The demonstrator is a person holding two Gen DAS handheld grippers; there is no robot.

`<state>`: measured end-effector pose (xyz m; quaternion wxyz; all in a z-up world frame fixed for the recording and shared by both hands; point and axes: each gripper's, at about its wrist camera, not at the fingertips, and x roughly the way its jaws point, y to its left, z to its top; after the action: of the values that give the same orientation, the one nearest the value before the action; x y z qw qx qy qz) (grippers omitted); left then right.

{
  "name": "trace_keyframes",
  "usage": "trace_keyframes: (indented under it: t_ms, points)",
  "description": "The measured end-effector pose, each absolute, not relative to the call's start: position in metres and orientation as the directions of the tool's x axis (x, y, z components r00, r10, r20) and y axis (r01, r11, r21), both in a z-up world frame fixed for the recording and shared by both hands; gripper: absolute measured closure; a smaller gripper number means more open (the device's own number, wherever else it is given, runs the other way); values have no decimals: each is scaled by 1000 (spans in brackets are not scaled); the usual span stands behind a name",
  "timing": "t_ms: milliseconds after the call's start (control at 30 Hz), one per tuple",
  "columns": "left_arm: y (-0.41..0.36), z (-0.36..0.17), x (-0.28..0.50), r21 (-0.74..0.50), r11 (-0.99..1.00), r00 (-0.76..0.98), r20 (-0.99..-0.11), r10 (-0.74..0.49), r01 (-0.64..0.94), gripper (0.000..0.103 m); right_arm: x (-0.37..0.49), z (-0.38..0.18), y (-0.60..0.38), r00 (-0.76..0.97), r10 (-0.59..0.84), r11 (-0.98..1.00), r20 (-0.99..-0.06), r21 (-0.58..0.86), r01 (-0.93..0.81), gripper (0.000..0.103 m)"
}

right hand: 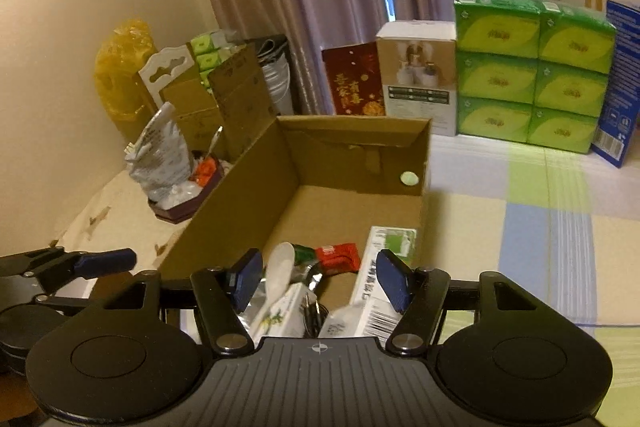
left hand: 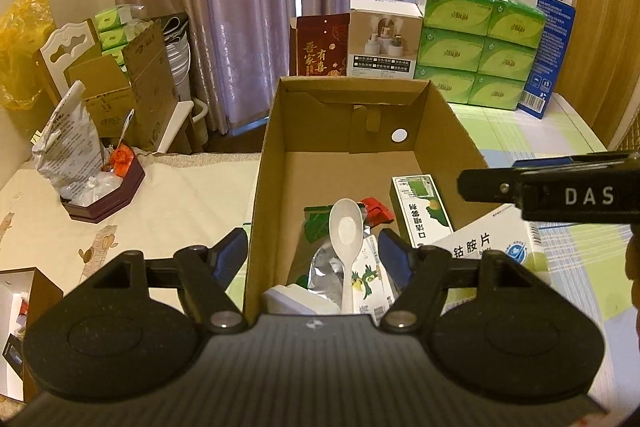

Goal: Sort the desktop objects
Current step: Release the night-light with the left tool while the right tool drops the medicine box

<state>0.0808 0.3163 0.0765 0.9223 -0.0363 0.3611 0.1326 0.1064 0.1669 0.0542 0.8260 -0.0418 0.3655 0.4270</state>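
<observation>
A: Why does everything sit at the near end of the box?

B: My guess: it is the sorting bin, and things get dropped in at the end closest to whoever holds the grippers. The spoon lies on a foil pouch there, a red packet just behind it, a green-and-white carton against the box's right wall.

A: And the grippers?

B: The left hand-held gripper hangs over the box's near left wall, jaws apart, empty. The right hand-held gripper hovers over the same pile, also spread and holding nothing (probably between items). A white carton leans on the right rim, half out.
</observation>
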Motion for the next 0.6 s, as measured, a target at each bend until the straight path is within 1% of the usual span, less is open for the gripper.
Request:
trace_keyframes:
  t_ms: [67, 100, 133, 200, 267, 300, 433, 533, 600]
  points:
    - [315, 76, 80, 27, 962, 704, -676, 218, -272, 35, 107, 52, 162, 375, 668, 639, -643, 238, -731, 43]
    - [315, 76, 79, 26, 962, 704, -676, 218, -273, 32, 107, 52, 160, 376, 665, 641, -645, 235, -731, 43]
    - [314, 76, 78, 28, 961, 705, -675, 220, -274, 27, 107, 51, 157, 379, 661, 644, -648, 232, -729, 43]
    - [312, 77, 75, 37, 961, 707, -669, 227, -273, 22, 108, 51, 153, 382, 658, 648, -649, 229, -727, 42]
    - [310, 78, 75, 44, 961, 707, -668, 232, -273, 20, 107, 52, 149, 385, 654, 653, -651, 229, -722, 42]
    - [309, 79, 73, 46, 960, 708, -667, 234, -275, 15, 106, 52, 147, 384, 654, 653, -652, 230, -722, 42]
    - [308, 84, 68, 57, 957, 710, -658, 251, -285, 6, 100, 58, 139, 389, 656, 655, -647, 231, -720, 40]
    - [306, 89, 60, 62, 954, 714, -650, 262, -294, 1, 93, 62, 132, 389, 657, 655, -646, 234, -719, 36]
    - [304, 91, 54, 63, 952, 716, -644, 269, -300, 1, 87, 64, 126, 387, 657, 654, -647, 232, -720, 34]
